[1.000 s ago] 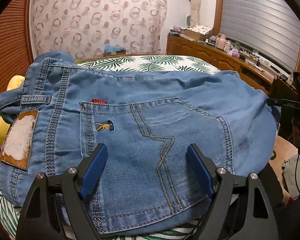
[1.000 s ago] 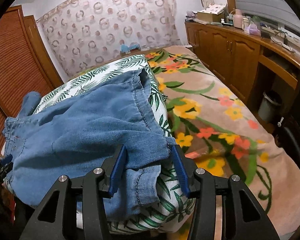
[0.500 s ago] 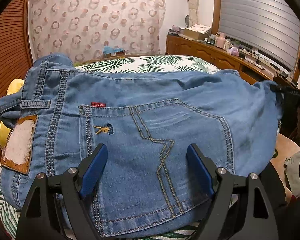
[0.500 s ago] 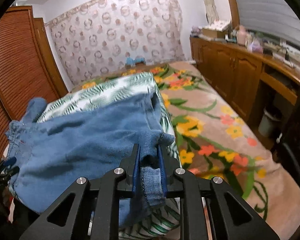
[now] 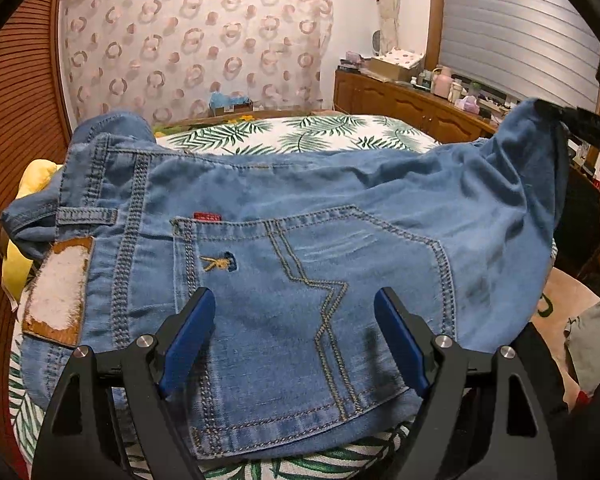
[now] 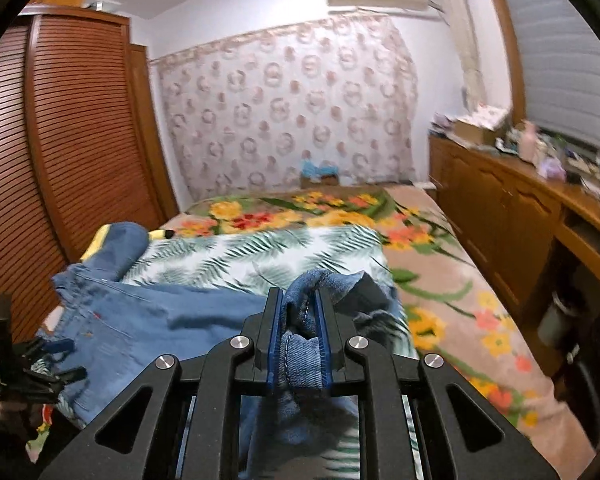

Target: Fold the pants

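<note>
Light blue denim pants (image 5: 300, 248) lie across a leaf-print cover on the bed, back pocket and leather waist patch facing up. My left gripper (image 5: 294, 304) hovers open over the back pocket, its blue pads wide apart and nothing pinched. In the right wrist view my right gripper (image 6: 298, 300) is shut on a bunched fold of the pants (image 6: 300, 344) at their right end, lifted off the cover. That raised end of the pants and the right gripper (image 5: 572, 118) also show at the far right of the left wrist view. The left gripper (image 6: 40, 356) shows small at lower left.
The leaf-print cover (image 6: 260, 252) lies on a floral blanket (image 6: 440, 304) that spreads to the right. A slatted wooden wardrobe (image 6: 60, 160) stands to the left, a cluttered wooden sideboard (image 6: 520, 208) along the right wall. A yellow cloth (image 5: 24, 256) pokes out left of the waistband.
My right gripper closed on the pants' right end and lifted it up off the cover, tilting upward. The left gripper stayed open over the pocket.
</note>
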Tool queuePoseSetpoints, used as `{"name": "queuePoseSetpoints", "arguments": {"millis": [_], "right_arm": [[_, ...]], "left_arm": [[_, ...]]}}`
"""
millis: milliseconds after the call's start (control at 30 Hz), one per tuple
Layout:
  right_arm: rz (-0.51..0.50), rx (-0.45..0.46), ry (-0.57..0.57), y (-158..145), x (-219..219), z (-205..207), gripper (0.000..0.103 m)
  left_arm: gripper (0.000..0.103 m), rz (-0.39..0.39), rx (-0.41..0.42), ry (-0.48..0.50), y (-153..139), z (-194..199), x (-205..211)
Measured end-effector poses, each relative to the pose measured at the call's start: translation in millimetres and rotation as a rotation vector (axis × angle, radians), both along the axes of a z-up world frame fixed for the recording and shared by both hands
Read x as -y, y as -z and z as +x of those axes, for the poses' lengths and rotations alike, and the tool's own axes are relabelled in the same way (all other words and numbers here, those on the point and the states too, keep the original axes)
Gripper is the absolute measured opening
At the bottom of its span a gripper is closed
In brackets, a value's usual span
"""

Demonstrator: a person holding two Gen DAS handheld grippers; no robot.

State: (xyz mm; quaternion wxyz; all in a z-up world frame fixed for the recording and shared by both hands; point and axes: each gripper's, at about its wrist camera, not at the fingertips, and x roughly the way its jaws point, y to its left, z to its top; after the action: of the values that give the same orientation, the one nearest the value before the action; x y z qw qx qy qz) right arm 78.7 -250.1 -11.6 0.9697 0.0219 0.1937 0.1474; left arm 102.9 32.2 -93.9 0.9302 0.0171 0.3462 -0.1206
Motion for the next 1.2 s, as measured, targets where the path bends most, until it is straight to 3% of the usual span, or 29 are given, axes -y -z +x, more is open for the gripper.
{"name": "queuePoseSetpoints", "arguments": {"millis": [100, 233, 300, 567, 633, 700, 767, 900, 967, 1200], "right_arm": [[-0.053, 0.017, -0.007, -5, -14, 0, 0.012], [-0.072, -0.016, 0.014, 8, -1, 4, 0.012], [-0.075, -0.049, 0.021, 12, 4, 9, 0.003], [-0.045, -0.131, 0.120, 31, 46, 15, 0.003], [-0.070, -0.160, 0.146, 39, 53, 15, 0.008], [-0.082, -0.192, 0.169, 46, 55, 16, 0.031], [-0.074, -0.231, 0.196, 54, 60, 21, 0.041], [-0.052, -0.323, 0.232, 73, 69, 37, 0.041], [0.004, -0.376, 0.203, 80, 74, 52, 0.042], [0.081, -0.414, 0.171, 75, 87, 82, 0.045]], "left_arm": [[0.082, 0.000, 0.013, -0.003, -5, -2, -2], [0.082, 0.003, 0.019, -0.002, -9, -4, -4], [0.082, 0.004, 0.019, -0.001, -8, -4, -6], [0.082, -0.003, 0.008, -0.005, -4, -1, -5], [0.082, 0.002, 0.008, -0.002, -4, -1, -4], [0.082, -0.004, 0.010, 0.002, -4, -1, -1], [0.082, -0.005, 0.010, 0.006, -4, -1, 1], [0.082, 0.006, 0.002, 0.015, -2, -1, 4], [0.082, 0.008, -0.002, 0.016, 0, -1, 4], [0.082, 0.004, -0.005, 0.012, -1, 0, 5]]}}
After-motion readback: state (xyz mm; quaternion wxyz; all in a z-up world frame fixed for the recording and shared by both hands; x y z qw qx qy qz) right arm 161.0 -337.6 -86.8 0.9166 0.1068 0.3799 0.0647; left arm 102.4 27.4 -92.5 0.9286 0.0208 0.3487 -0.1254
